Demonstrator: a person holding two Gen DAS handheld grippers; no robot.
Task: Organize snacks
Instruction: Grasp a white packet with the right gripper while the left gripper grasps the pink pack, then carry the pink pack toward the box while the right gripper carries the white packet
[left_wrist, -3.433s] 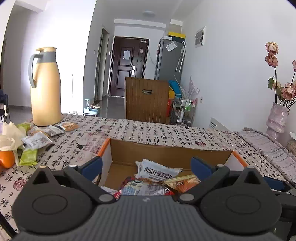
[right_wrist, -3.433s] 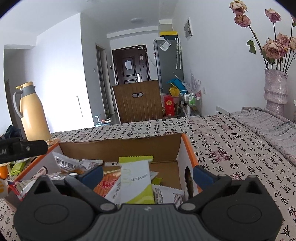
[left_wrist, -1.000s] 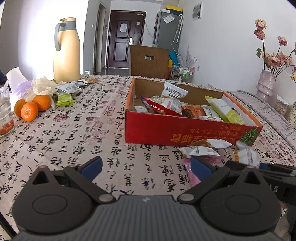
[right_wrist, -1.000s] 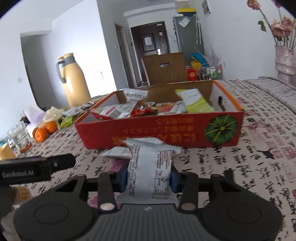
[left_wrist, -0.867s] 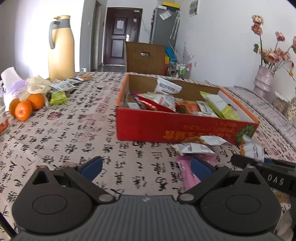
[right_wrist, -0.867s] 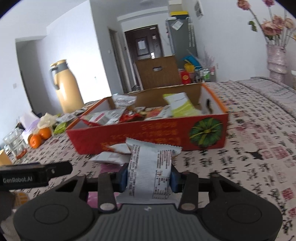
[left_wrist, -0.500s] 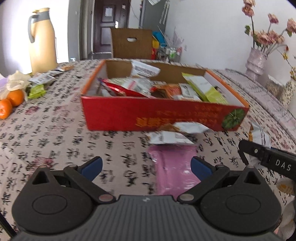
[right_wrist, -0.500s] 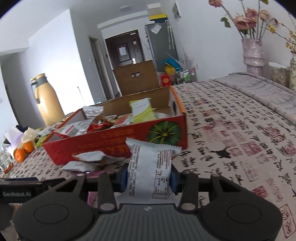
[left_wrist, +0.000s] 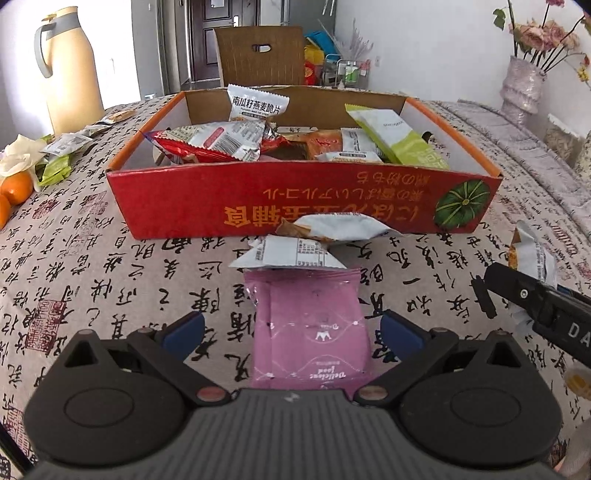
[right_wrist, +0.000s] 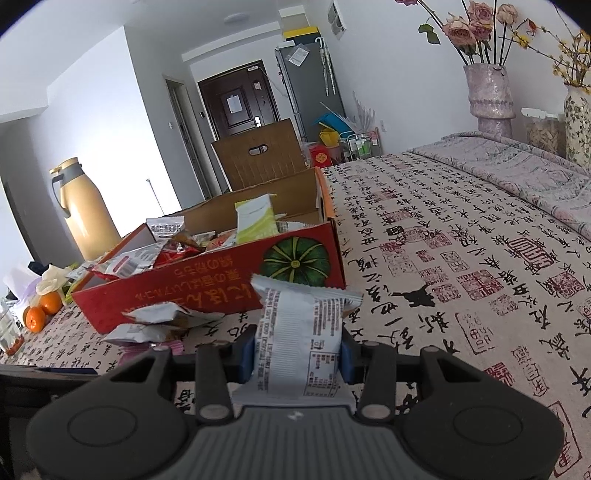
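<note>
Right wrist view: grey-white snack packet (right_wrist: 299, 339) sits upright, clamped in the right tongs (right_wrist: 297, 356); left tongs (left_wrist: 291, 332) gape wide, angled down over a pink packet (left_wrist: 310, 332).

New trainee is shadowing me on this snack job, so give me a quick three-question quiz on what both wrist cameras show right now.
1. True or false: the right tool is shut on a white snack packet.
2. Which packet lies between the open jaws of the left tool? A. green packet B. pink packet C. orange
3. Fill in: the two white packets on the tablecloth lie just in front of the red ____.

Key
1. True.
2. B, the pink packet; the pads do not press on it.
3. Box, which bears a green pumpkin picture.
</note>
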